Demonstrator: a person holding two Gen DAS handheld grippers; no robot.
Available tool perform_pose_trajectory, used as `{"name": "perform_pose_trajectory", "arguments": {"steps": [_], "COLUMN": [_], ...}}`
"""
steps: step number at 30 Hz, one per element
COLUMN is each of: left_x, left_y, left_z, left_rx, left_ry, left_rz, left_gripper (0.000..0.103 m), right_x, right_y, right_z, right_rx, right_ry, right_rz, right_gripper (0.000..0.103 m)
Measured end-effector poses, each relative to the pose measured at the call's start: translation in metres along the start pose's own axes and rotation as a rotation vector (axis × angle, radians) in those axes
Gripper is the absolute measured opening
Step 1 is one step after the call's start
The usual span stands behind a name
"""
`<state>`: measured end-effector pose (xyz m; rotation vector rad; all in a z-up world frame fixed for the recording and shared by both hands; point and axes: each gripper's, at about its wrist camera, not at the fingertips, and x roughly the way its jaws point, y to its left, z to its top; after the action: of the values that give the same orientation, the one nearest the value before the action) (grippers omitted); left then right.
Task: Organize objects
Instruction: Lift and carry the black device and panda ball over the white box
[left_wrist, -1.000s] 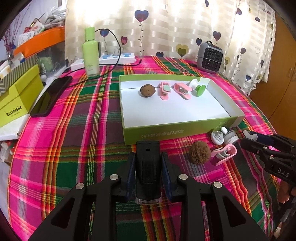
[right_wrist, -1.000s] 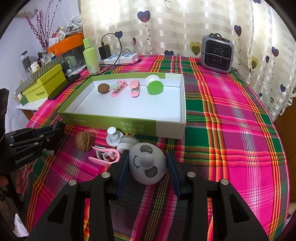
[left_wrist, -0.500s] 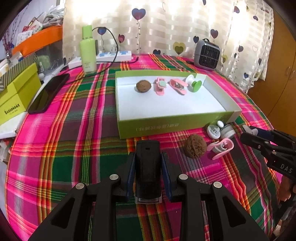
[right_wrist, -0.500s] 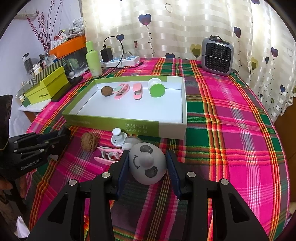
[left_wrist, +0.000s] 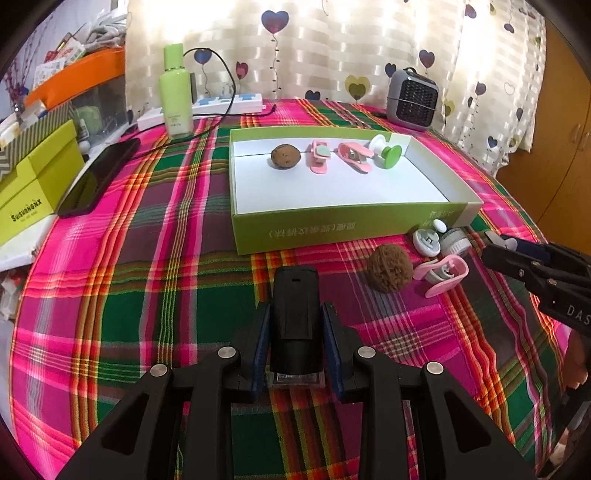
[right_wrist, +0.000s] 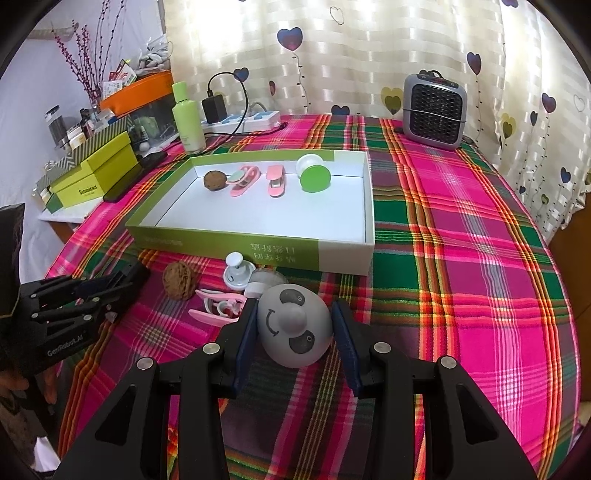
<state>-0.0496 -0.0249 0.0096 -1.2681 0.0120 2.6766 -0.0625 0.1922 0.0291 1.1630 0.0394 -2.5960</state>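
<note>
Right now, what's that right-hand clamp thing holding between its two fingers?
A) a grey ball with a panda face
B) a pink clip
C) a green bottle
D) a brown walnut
A: in the right wrist view, the right gripper is shut on the grey panda-face ball, pads against both its sides, while the walnut and the pink clip lie loose on the tablecloth beside it.

The left tool (left_wrist: 295, 332) points toward the far side, low over the bench, its two fingers (left_wrist: 260, 347) closed against a black block pinched between them. The right tool (right_wrist: 295, 332) sits to its right, likewise aimed far, its fingers (right_wrist: 345, 347) pressed on either side of a grey rounded piece.
</note>
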Motion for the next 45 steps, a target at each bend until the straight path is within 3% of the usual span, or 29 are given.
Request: {"name": "perform_pose_trajectory", "arguments": {"steps": [22,34,45], "left_x": [-0.023,-0.025,-0.001], "left_y": [-0.008,-0.007,0.006], "left_z": [0.016,0.047,0.080], "left_rx": [0.017,0.023,-0.005], "left_ry": [-0.049,-0.086,-0.078], "left_rz": [-0.022,-0.033,-0.040], "left_gripper": [0.025,0.025,0.025], "right_x": [-0.012,-0.010,0.025], "right_y": [0.004,0.013,0.020], "right_z": [0.012,0.044,0.077], "right_rx": [-0.008,-0.041,-0.066], "right_ry": [-0.035,-0.064,-0.041], "right_rz": [0.011,0.042,0.065], "right_gripper": [0.041,0.041,0.041]}}
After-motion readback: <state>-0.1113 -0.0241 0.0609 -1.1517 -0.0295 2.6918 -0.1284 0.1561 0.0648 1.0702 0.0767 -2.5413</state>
